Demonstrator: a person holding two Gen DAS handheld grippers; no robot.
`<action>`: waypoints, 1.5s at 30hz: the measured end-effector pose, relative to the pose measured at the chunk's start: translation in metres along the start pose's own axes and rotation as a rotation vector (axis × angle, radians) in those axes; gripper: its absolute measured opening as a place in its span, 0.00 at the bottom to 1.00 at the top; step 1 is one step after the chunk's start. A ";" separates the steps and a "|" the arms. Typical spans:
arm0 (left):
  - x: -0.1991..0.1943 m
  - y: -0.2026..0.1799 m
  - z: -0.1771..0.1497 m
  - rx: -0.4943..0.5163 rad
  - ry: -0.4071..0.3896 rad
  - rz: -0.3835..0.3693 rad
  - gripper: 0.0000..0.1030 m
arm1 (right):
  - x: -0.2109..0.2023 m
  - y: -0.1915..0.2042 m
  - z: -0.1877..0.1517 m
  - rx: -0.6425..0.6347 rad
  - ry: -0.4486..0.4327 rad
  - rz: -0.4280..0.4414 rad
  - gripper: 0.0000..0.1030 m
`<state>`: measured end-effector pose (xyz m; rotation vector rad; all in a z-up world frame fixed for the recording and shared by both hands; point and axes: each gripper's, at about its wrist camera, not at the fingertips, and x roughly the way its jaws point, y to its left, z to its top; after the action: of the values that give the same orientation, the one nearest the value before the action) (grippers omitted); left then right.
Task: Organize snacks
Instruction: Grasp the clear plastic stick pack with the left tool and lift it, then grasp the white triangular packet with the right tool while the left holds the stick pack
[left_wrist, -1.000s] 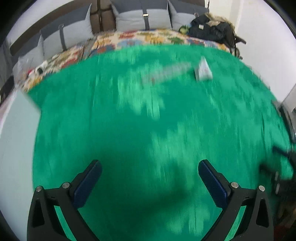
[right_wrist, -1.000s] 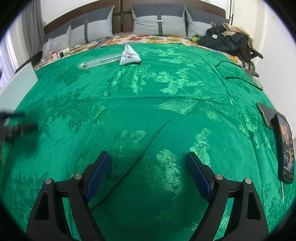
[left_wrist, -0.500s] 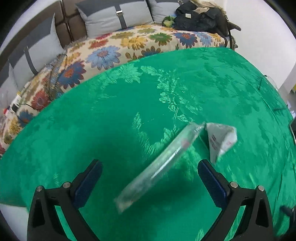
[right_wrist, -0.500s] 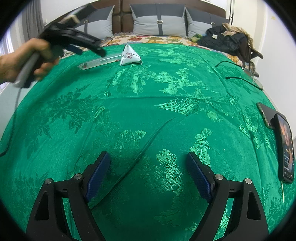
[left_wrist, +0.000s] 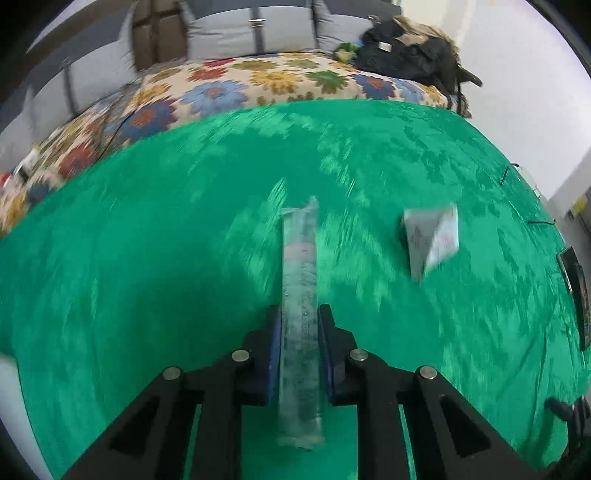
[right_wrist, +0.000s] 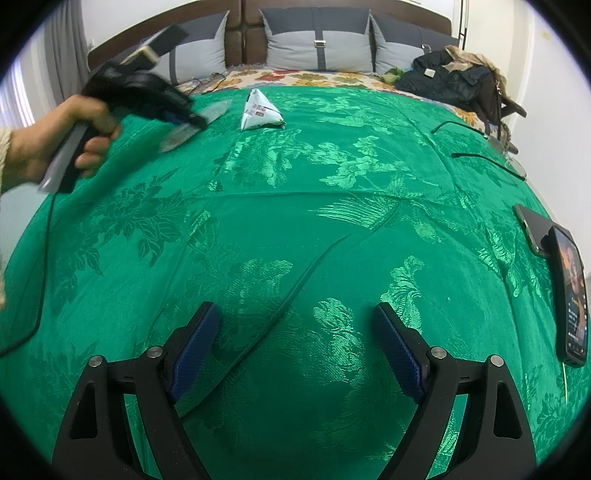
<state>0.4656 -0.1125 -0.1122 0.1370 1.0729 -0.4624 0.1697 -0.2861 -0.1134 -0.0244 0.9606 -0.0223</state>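
**Snack sorting: long packet in hand, second packet waiting**

Item 1. Long clear snack packet (left_wrist: 300, 295). Held lengthwise between the pads of the left gripper (left_wrist: 300, 325), which is clamped on it near its near end; the far end juts forward over the green bedspread (left_wrist: 147, 258). The left view is blurred, so whether the packet is fully clear of the cloth cannot be told. In the right view the same packet (right_wrist: 195, 123) shows as a smear at the tip of the tool.

Item 2. White triangular snack packet (left_wrist: 430, 236). Lies on the bedspread, apart from the long packet, to its right in the left view. Untouched.

Item 3. Right gripper (right_wrist: 295, 347). Fingers spread wide, nothing between them, low over the bedspread well away from both packets.

Item 4. Surroundings. Phone (right_wrist: 570, 291) at the right edge of the bed; dark jacket (right_wrist: 454, 79) and grey pillows (right_wrist: 317, 40) at the head. No box or tray for the snacks is visible.

Step in hand, by judgement: pick-up of the first packet. Next move likely calls for carrying it to a chosen spot and laying it flat, then collecting the triangular packet to sit beside it.
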 end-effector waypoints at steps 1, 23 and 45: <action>-0.007 0.005 -0.011 -0.029 -0.002 -0.002 0.18 | 0.000 0.000 0.000 0.000 0.000 0.000 0.85; -0.110 0.026 -0.216 -0.311 -0.123 0.213 0.87 | 0.000 0.001 0.000 -0.001 0.000 0.001 0.85; -0.102 0.031 -0.225 -0.266 -0.148 0.284 1.00 | -0.002 0.001 -0.001 0.002 0.003 0.003 0.87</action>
<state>0.2559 0.0196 -0.1348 0.0181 0.9425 -0.0709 0.1674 -0.2851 -0.1122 -0.0209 0.9636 -0.0202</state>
